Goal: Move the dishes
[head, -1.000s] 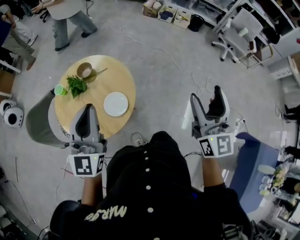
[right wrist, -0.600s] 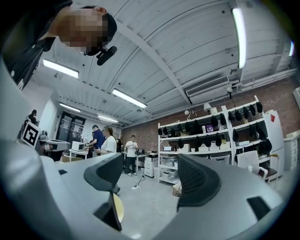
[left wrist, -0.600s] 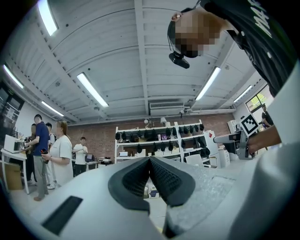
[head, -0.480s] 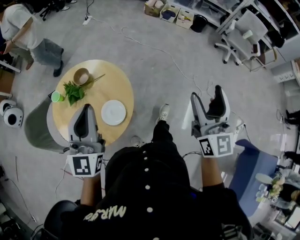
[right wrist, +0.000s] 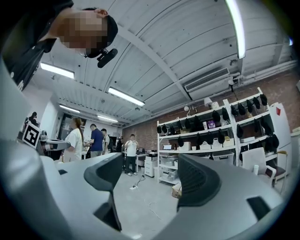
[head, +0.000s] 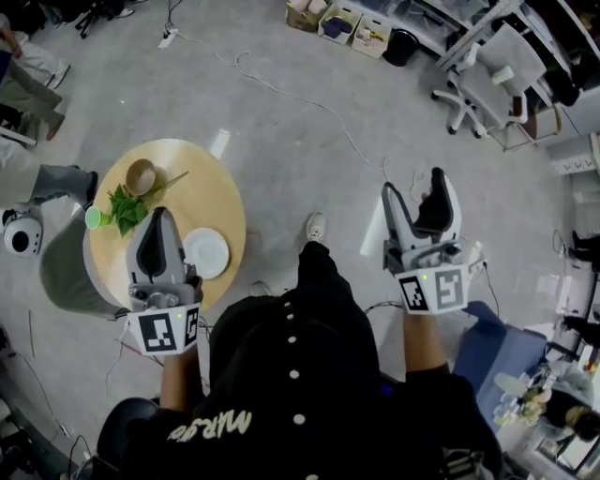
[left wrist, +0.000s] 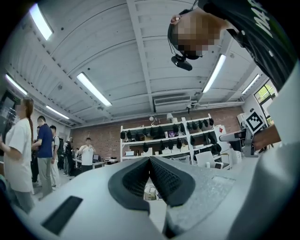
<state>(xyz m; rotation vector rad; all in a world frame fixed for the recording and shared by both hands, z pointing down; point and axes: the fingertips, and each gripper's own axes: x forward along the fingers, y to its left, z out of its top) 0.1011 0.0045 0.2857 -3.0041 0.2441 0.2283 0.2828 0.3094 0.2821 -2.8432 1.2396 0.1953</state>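
In the head view a round wooden table (head: 192, 192) stands at the left. On it are a white plate (head: 205, 253), a brown bowl (head: 142, 176), a small green cup (head: 94, 217) and a bunch of green leaves (head: 124, 208). My left gripper (head: 160, 217) hangs over the table's near part, just left of the plate. Its pads meet at the tips with nothing between them (left wrist: 150, 161). Over bare floor, well right of the table, my right gripper (head: 412, 186) is open and empty (right wrist: 150, 173).
A white office chair (head: 487, 70) and boxes (head: 337, 23) stand at the far right and top. A cable (head: 300, 103) trails over the grey floor. Something blue (head: 487, 337) sits at my right. People (right wrist: 96, 140) stand near shelves (right wrist: 211, 136) ahead.
The table and its dishes have come nearer, sliding left and down in the head view; my left gripper now overlaps the table beside the plate. The people at the upper left have shifted.
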